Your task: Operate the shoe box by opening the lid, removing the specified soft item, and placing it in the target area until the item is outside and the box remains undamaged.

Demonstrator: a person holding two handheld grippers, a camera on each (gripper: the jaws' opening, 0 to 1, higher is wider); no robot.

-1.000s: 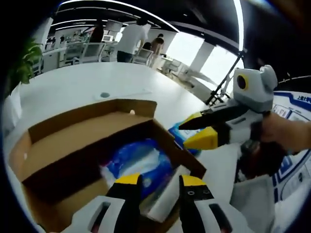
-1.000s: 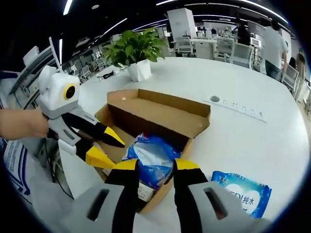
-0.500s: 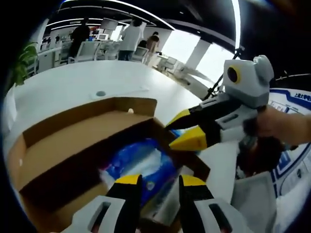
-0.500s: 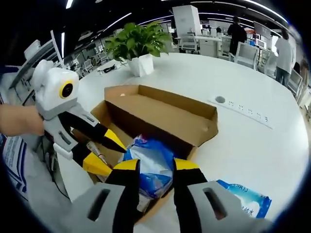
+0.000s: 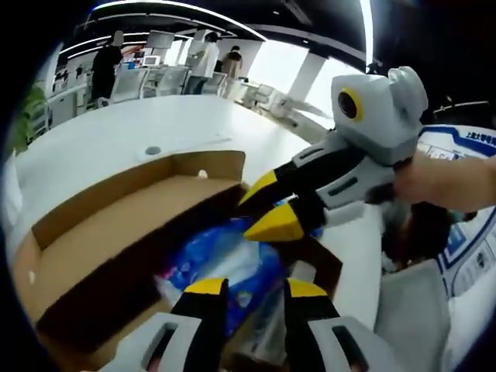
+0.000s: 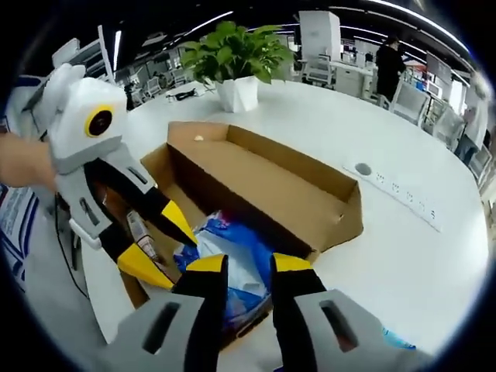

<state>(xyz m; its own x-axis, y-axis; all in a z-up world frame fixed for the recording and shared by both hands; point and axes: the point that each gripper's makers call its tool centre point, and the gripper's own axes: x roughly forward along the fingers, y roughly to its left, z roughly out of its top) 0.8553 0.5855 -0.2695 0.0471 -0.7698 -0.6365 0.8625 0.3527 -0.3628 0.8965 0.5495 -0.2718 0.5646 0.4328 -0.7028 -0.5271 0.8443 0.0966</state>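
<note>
Both tools (image 5: 246, 288) (image 6: 239, 263) now lower, parted over blue packet (image 6: 232, 256) in shoe box (image 6: 310, 201), plant (image 6: 236, 54) behind.

- big white round-edged table (image 6: 403, 232) under everything, pretty glossy
- leafy green plant in a white square pot (image 6: 239, 91) sitting at the far side of the table
- small grey round grommet (image 6: 363, 169) set into the tabletop, with a long white strip (image 6: 403, 198) lying just beside it
- people standing (image 5: 105, 66) way back by the office desks and white chairs (image 5: 132, 81)
- long ceiling light strips (image 5: 178, 8) overhead
</note>
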